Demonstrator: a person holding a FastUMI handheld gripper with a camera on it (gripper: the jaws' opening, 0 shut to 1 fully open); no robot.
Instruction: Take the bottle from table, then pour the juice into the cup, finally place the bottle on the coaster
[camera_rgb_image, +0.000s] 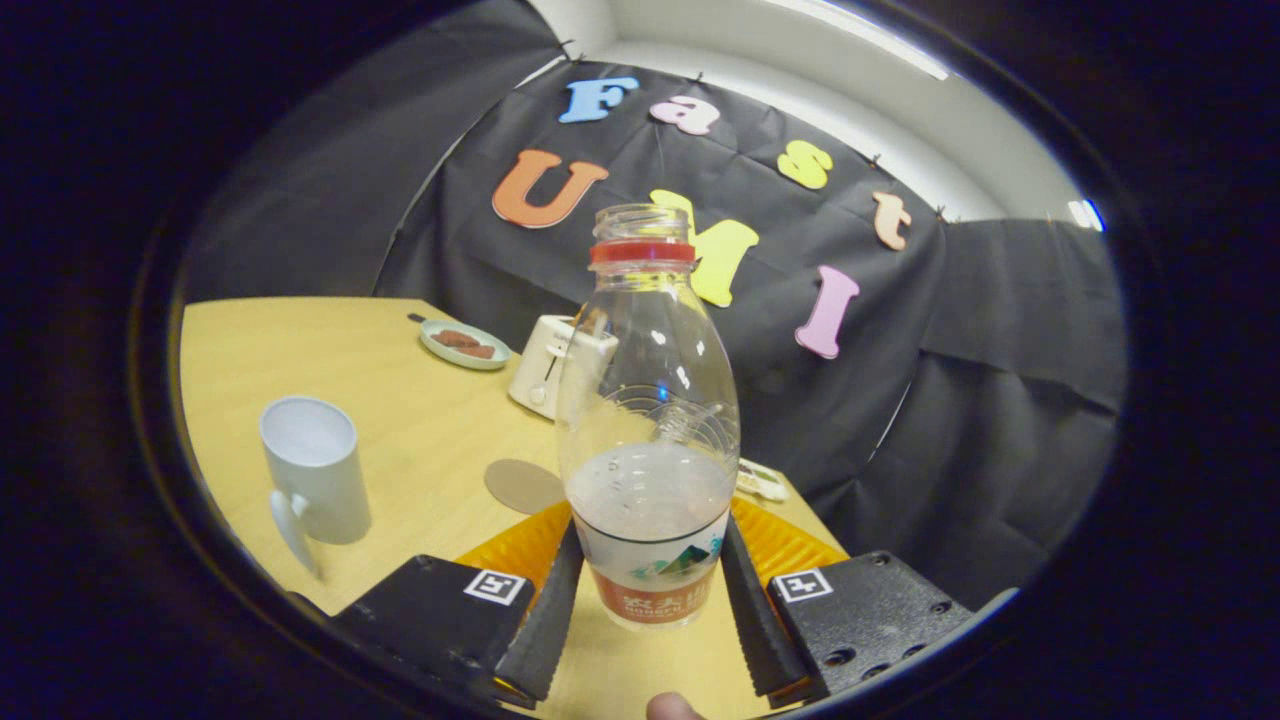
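Observation:
A clear plastic bottle (648, 430) with a red neck ring and no cap stands upright between my fingers, holding a little cloudy liquid in its lower part. My gripper (648, 590) is shut on the bottle, one finger pressing each side of its labelled base. A white mug (315, 470) stands on the wooden table (400, 380) to the left, its handle toward me. A round brown coaster (523, 485) lies flat on the table just left of the bottle, between it and the mug.
A white toaster (552, 365) stands beyond the coaster, and a small plate (465, 345) with brown food lies farther back. A small wrapped item (762, 482) lies right of the bottle near the table's edge. A fingertip (672, 708) shows below the fingers.

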